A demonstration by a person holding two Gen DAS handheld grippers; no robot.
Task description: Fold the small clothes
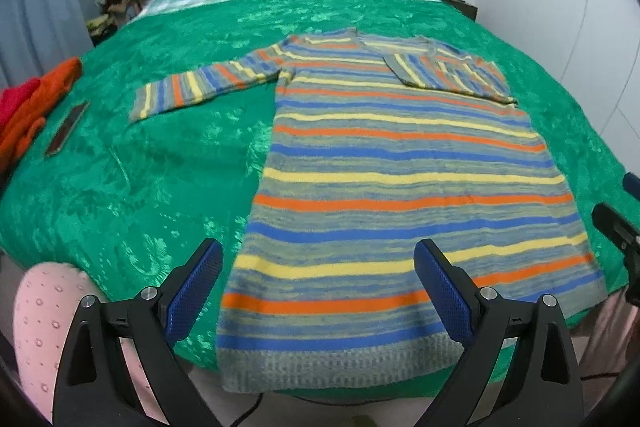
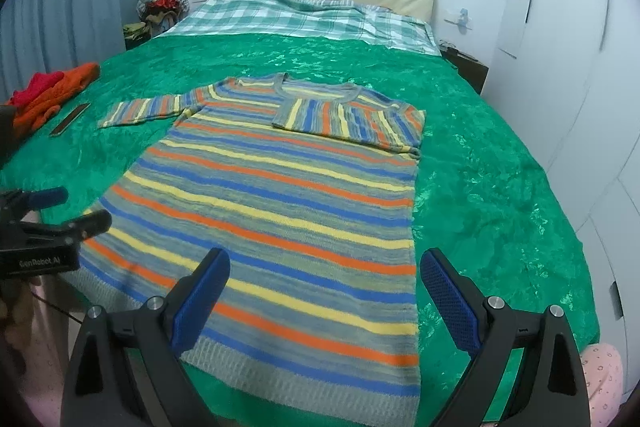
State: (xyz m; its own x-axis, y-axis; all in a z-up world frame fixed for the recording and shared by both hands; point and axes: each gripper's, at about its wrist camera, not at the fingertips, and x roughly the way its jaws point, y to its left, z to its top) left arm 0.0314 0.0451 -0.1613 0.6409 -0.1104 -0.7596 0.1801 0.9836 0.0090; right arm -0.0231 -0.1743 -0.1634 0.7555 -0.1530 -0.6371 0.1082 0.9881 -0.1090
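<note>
We are hovering left gripper (image 1: 318,291) and right gripper (image 2: 325,301), both gaping, empty, over near bed edge. Striped multicolour knit sweater (image 1: 400,171) judged soft, floppy, stretchy; we are planning to pinch outstretched sleeve cuff (image 1: 144,103).

Striped sweater (image 1: 400,163) – blue, orange, yellow – green bedspread (image 1: 160,155).

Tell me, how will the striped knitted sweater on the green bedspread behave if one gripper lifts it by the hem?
The striped knitted sweater will probably be floppy: it lies flat, and one sleeve is already folded across the chest. Lifted at one point, the hem would likely sag and bunch. The shiny green bedspread looks smooth, so the knit may slide when pushed.
</note>
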